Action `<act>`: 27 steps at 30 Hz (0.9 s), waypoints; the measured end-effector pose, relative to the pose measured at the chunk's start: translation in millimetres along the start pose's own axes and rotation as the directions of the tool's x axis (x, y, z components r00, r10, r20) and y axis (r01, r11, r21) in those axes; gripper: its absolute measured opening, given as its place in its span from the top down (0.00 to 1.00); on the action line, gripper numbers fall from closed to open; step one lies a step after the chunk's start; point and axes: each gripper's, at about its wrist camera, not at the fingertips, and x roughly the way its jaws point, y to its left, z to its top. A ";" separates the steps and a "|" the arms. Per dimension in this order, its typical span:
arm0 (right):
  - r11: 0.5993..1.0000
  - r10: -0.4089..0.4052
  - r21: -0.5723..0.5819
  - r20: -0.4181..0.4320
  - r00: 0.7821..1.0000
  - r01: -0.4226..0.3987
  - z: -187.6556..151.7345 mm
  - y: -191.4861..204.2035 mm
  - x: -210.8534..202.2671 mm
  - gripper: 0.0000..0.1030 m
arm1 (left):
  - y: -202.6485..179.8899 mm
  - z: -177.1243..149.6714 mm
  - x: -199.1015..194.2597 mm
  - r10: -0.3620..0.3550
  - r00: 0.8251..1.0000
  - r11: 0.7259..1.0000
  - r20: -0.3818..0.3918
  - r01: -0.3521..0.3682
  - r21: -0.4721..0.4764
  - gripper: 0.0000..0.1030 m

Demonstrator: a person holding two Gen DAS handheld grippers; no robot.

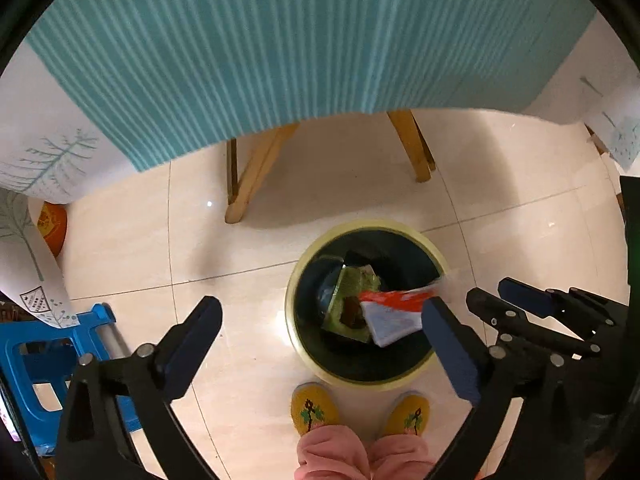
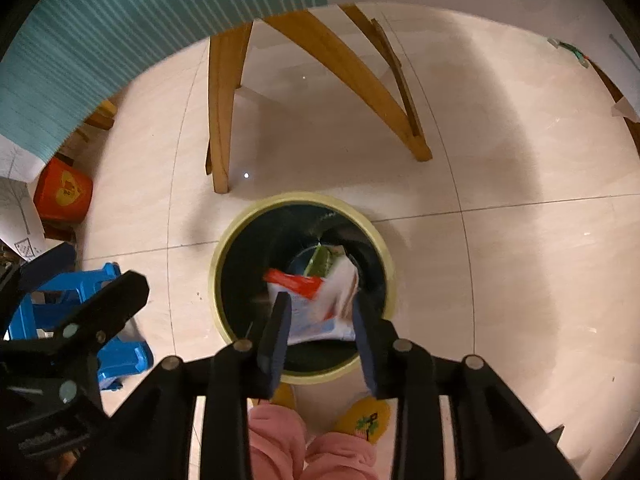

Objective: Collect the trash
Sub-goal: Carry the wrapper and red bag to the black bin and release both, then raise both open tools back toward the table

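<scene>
Blue plastic, a step stool [image 1: 40, 360] stands on the pale floor tiles [image 1: 120, 240] well to the left of the waste bin [image 1: 294, 320], with an orange-red box [image 2: 64, 192] beyond it, further from the bin. Above the bin's far side hangs a ribbed teal tablecloth [image 1: 280, 40], and wooden table legs [image 1: 248, 184] come down to the floor just behind the bin.

The left gripper [image 1: 322, 308] points steeply down over the bin's near left edge. Its jaws are spread wide and released, with nothing pressed between the pads. One finger hangs over bare floor left of the bin and the other over the bin's right half.

The bin is round with a pale yellow rim and a dark inside. A green packet [image 1: 348, 292] lies at its bottom. The red, white and blue wrapper [image 1: 394, 316], blurred, is in the bin's mouth above the packet; its red tip reaches towards the bin's right rim, close to the left gripper's right-hand finger.

The right gripper [image 2: 320, 312] hangs over the bin's near edge, jaws partly parted. In its own view the wrapper sits beyond and between the two pads; the left wrist view shows the wrapper clear of this gripper, so nothing is grasped.

Just on the near side of the bin stand two yellow embroidered slippers [image 1: 314, 408] below pink trouser legs [image 1: 332, 456].
</scene>
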 end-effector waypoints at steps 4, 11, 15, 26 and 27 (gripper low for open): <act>1.000 0.017 0.016 0.017 1.000 -0.017 4.7 2.2 -7.1 0.59 | 6.0 5.1 -10.6 -0.017 1.000 1.000 0.015 0.017 -0.015 0.02; 0.999 0.030 0.034 0.048 0.998 -0.032 7.3 2.4 -34.1 0.59 | 6.1 10.4 -45.8 -0.028 0.999 0.999 0.033 0.029 -0.021 0.02; 0.999 0.037 0.037 0.071 0.997 -0.040 8.5 7.6 -68.6 0.59 | 5.4 18.3 -84.2 -0.032 0.998 0.999 0.045 0.033 -0.026 0.02; 0.978 0.202 -0.094 0.243 0.949 -0.184 18.2 33.9 -250.5 0.59 | 11.1 44.2 -264.2 -0.063 0.986 0.994 0.156 0.076 -0.077 0.02; 0.973 0.220 -0.128 0.261 0.940 -0.192 19.4 37.9 -269.0 0.59 | 13.4 47.2 -284.5 -0.063 0.982 0.993 0.177 0.080 -0.087 0.02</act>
